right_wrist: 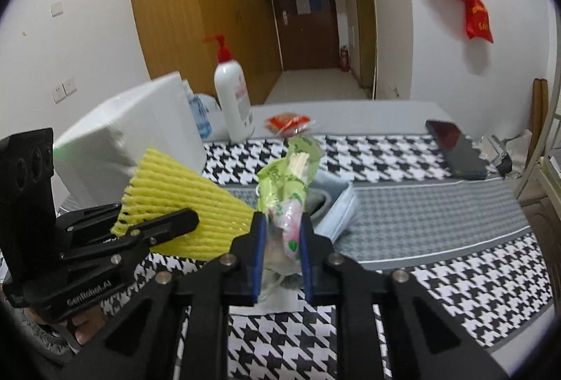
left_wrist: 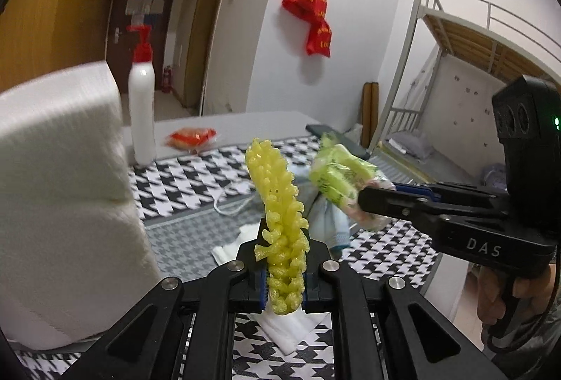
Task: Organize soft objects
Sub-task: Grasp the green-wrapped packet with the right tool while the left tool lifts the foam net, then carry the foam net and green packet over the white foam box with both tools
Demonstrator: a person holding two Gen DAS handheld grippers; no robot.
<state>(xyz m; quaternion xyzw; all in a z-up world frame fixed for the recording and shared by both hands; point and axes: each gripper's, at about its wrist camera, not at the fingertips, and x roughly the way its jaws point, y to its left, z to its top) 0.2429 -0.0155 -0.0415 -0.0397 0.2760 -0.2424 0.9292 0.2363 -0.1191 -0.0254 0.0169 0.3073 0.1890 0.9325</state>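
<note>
My left gripper (left_wrist: 284,278) is shut on a yellow foam fruit net (left_wrist: 277,197), which stands up from the jaws above the table. From the right wrist view the same net (right_wrist: 175,201) fans out flat in the left gripper (right_wrist: 186,218) at the left. My right gripper (right_wrist: 282,239) is shut on the lower end of a crinkled green plastic packet (right_wrist: 284,180), lifted off the table. The left wrist view shows that packet (left_wrist: 336,176) held out sideways by the right gripper (left_wrist: 364,201), just right of the net. A hand (left_wrist: 526,289) holds the right tool.
A houndstooth cloth (right_wrist: 473,282) covers the table. A tall white foam block (left_wrist: 63,169) stands at the left, with a white pump bottle (right_wrist: 233,99) and a red packet (right_wrist: 287,122) behind. A black phone (right_wrist: 455,148), a pale blue box (right_wrist: 336,208) and white tissues (left_wrist: 291,327) lie nearby.
</note>
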